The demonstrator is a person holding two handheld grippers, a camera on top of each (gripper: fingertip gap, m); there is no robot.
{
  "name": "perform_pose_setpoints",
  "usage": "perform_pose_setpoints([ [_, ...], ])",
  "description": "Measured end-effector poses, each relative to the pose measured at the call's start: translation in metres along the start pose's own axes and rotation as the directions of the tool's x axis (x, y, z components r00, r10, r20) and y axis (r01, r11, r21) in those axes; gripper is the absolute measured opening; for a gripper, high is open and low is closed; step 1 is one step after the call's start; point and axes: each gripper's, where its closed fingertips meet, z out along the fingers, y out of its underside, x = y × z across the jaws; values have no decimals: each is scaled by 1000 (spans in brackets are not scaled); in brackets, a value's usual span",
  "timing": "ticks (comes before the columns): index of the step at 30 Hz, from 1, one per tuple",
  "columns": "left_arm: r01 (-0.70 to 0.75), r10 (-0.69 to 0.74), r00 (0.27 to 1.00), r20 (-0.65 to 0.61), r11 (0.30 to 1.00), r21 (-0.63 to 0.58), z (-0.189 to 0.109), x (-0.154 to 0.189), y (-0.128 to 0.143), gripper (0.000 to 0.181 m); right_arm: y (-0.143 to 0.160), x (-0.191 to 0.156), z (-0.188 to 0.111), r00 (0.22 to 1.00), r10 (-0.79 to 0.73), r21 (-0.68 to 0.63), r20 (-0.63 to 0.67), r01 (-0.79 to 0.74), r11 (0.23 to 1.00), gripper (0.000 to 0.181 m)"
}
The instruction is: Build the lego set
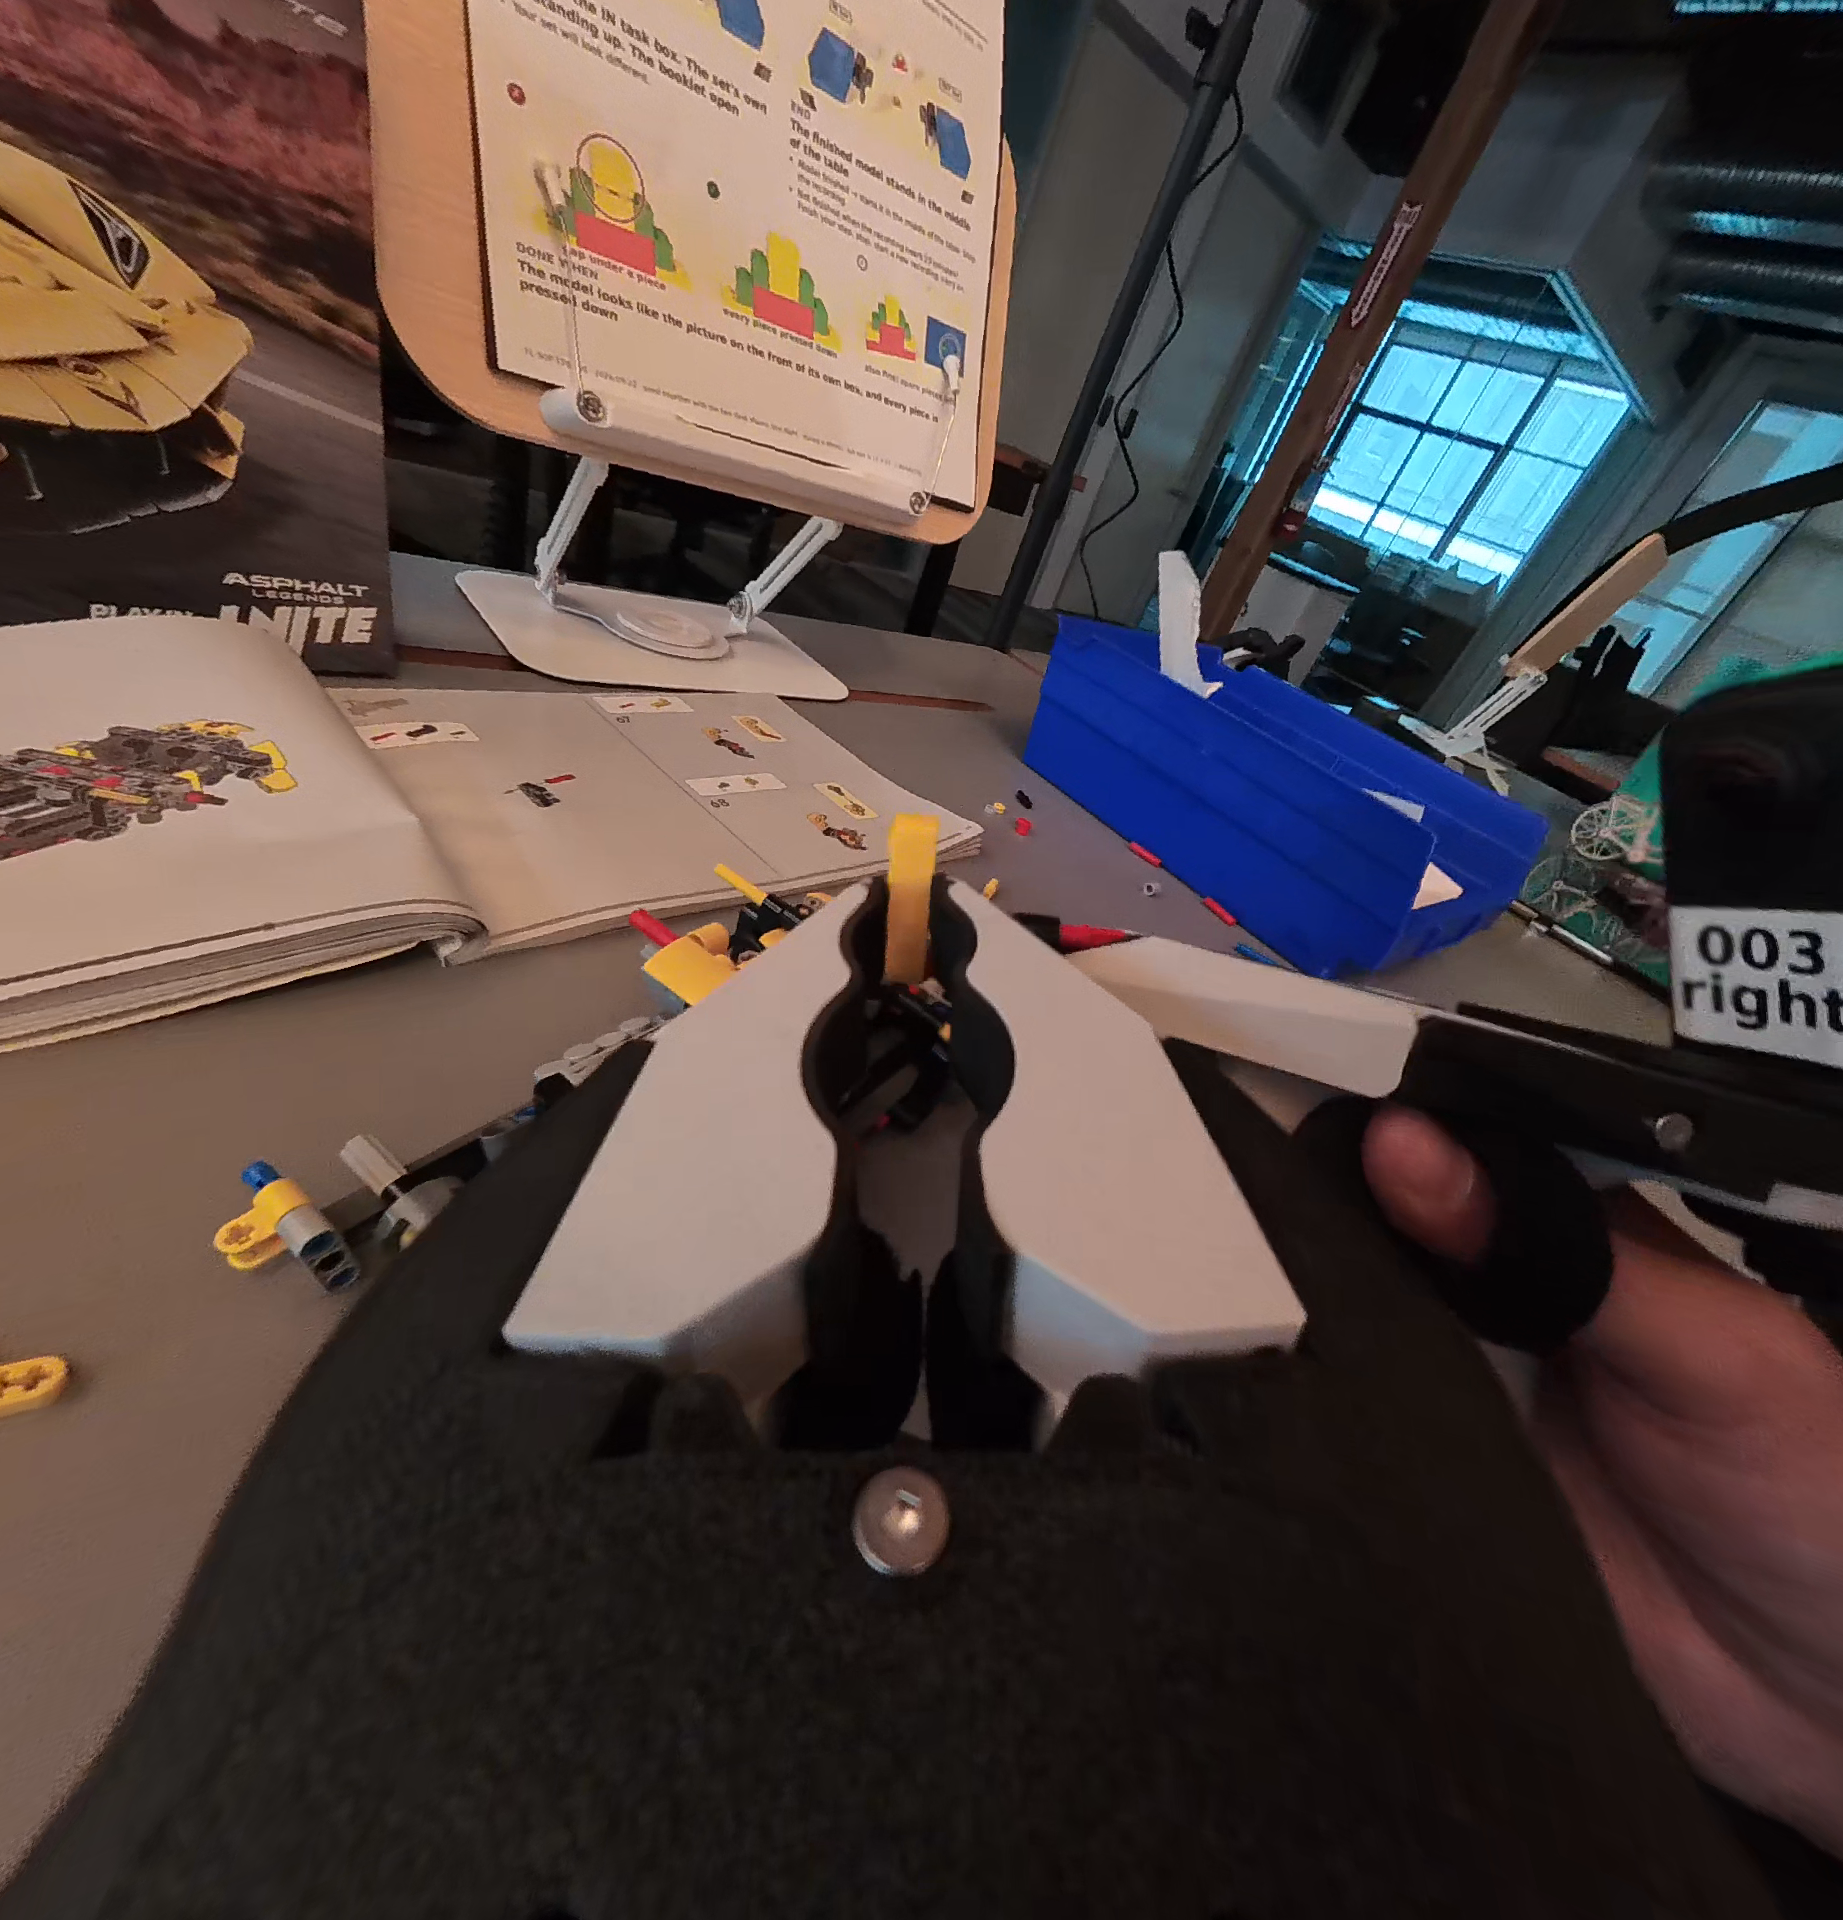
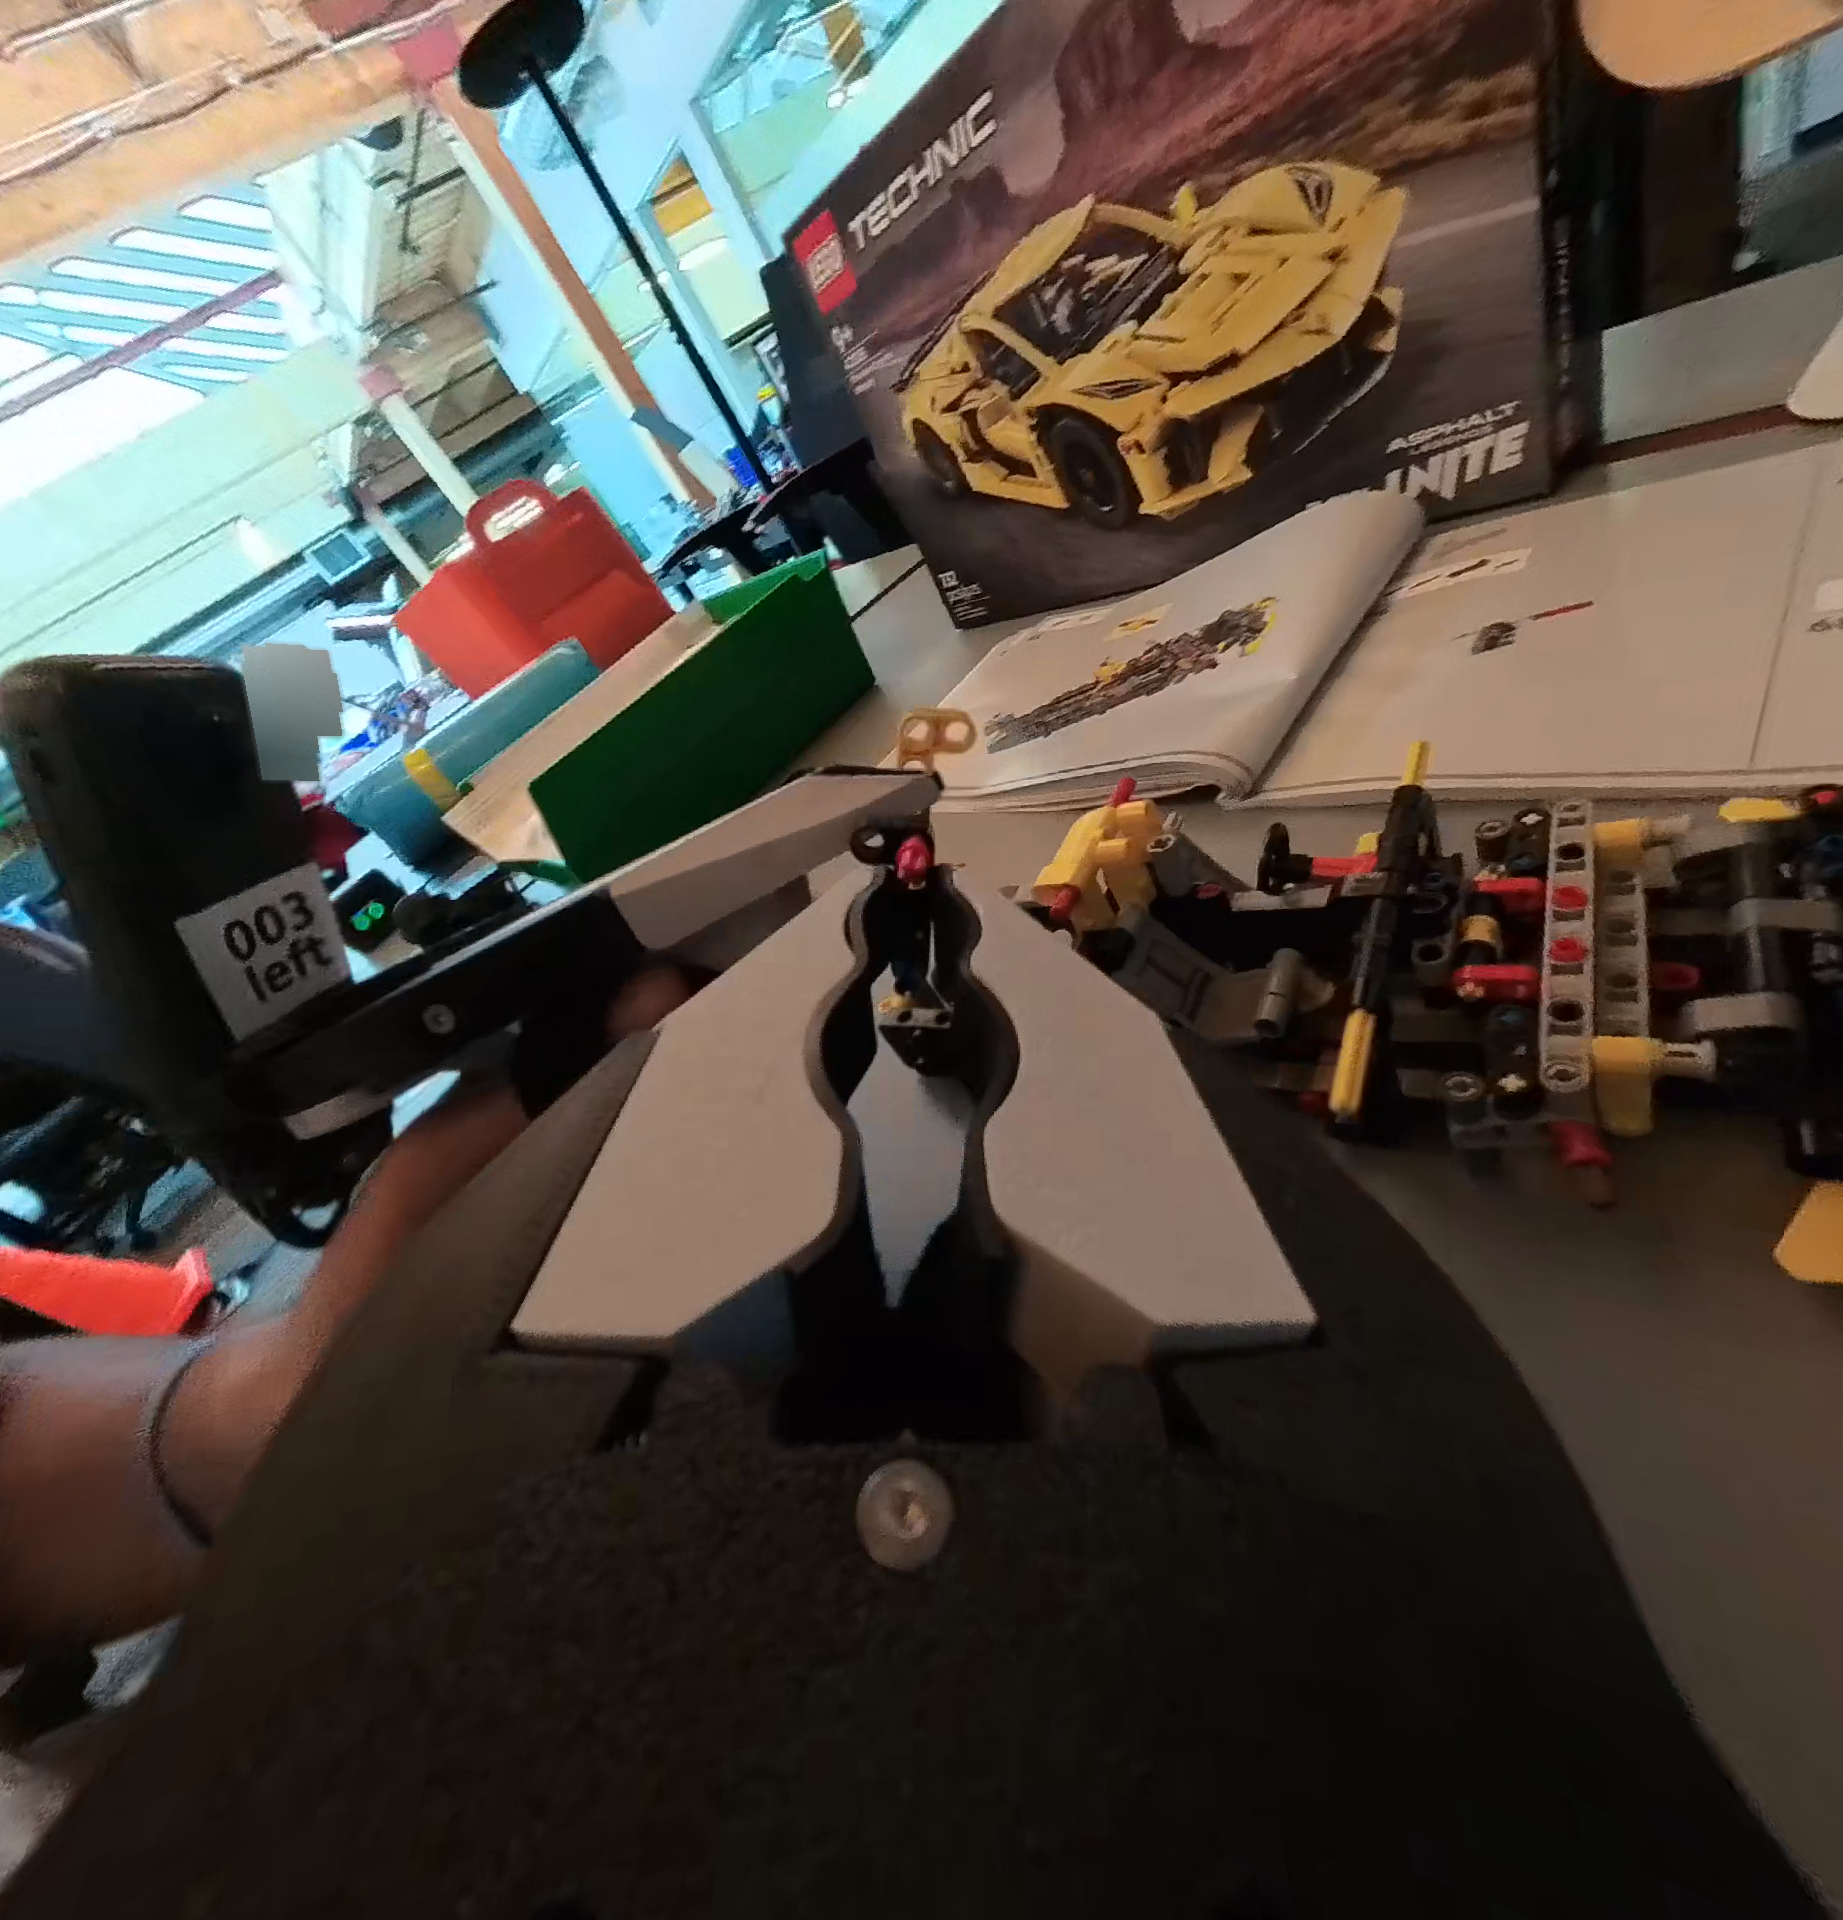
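Left wrist view, far left: loose yellow beam [image 1: 13, 1387] on the grey tabletop [image 1: 169, 1091], then a small yellow-and-grey connector cluster [image 1: 283, 1226], the open instruction booklet [image 1: 377, 821] behind. Centre: left tool [image 1: 909, 914] is clamped on a yellow piece [image 1: 911, 894] that stands up out of the tips, with a small black sub-assembly [image 1: 896, 1070] lower in the throat. Right of it the other tool's pale finger crosses in, tip touching or just beside the held part; cannot tell which. Blue bin [image 1: 1260, 790] farther right, small red pins scattered before it.

Right wrist view, left to right: green bin [image 2: 709, 717]; the left tool's finger coming in from the left; right tool [image 2: 912, 883], fingers drawn together on a small black part with a red pin head [image 2: 911, 858] at the tips. Right of that, the partly built chassis [image 2: 1499, 966] lies on the tabletop, set box [image 2: 1208, 312] standing behind.

Judgement: step in hand is joining two small parts in the air, tool to tool. To do well: line the pin with its hole before pushing, press straight along the pin's axis, keep both grips firm so neither part twists, confirm seating against the booklet page.
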Motion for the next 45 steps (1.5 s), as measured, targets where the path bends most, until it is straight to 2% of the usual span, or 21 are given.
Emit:
perform_pose_setpoints([
  [1,2,-2,1000,3,1000,9,-1,0,-1,8,1,-1,1,1000,22,7,-8,-22,1000,6],
  [4,-12,12,1000,8,999,32,-3,1,-4,8,2,-2,1,995,101,21,-5,-101,995,6],
  [11,0,2,999,-42,999,45,-2,12,-5,9,4,1,2,994,108,15,-24,-108,994,6],
  [14,-14,16,999,-40,998,57,-2,11,-8,9,-1,0,0,995,100,50,-7,-100,994,6],
  [19,156,-153,983,-105,987,25,-1,3,-4,8,-5,-5,-2,994,99,70,42,-102,992,6],
  [26,192,-205,960,-191,978,-86,-4,2,2,8,-1,-5,-2,985,129,9,112,-131,991,6],
  [28,148,-170,963,-211,982,-119,-10,1,3,9,2,-7,-1,981,133,-32,143,-130,991,6],
  [30,-5,-37,975,-221,982,-188,-20,-3,10,8,5,-8,-4,971,135,-84,196,-121,989,6],
  [31,-123,51,966,-255,954,-275,-27,-3,23,8,2,-4,-7,970,135,-80,201,-121,989,6],
  [32,-255,144,943,-300,893,-371,-37,-4,40,8,-1,3,-10,975,120,-71,188,-108,992,6],
  [34,-511,374,854,-361,728,-456,-55,-17,61,8,-4,13,-14,982,92,-62,165,-82,995,6],
  [35,-597,433,801,-414,624,-504,-65,-22,72,8,-6,14,-15,981,100,-52,166,-93,994,6],
  [36,-625,460,780,-424,549,-555,-72,-29,79,9,-5,13,-15,978,112,-50,178,-104,993,6],
  [37,-612,468,790,-397,553,-565,-72,-33,76,9,-3,11,-14,976,112,-59,187,-103,993,6],
  [39,-506,302,859,-414,624,-595,-78,-21,76,9,-2,7,-13,979,76,-59,189,-67,996,6],
  [41,-395,125,902,-413,624,-674,-85,-17,85,10,-2,4,-14,979,53,-56,196,-43,997,6],
  [45,-327,41,921,-387,620,-713,-89,-22,97,16,-5,6,-16,974,85,-42,209,-78,996,6],
])
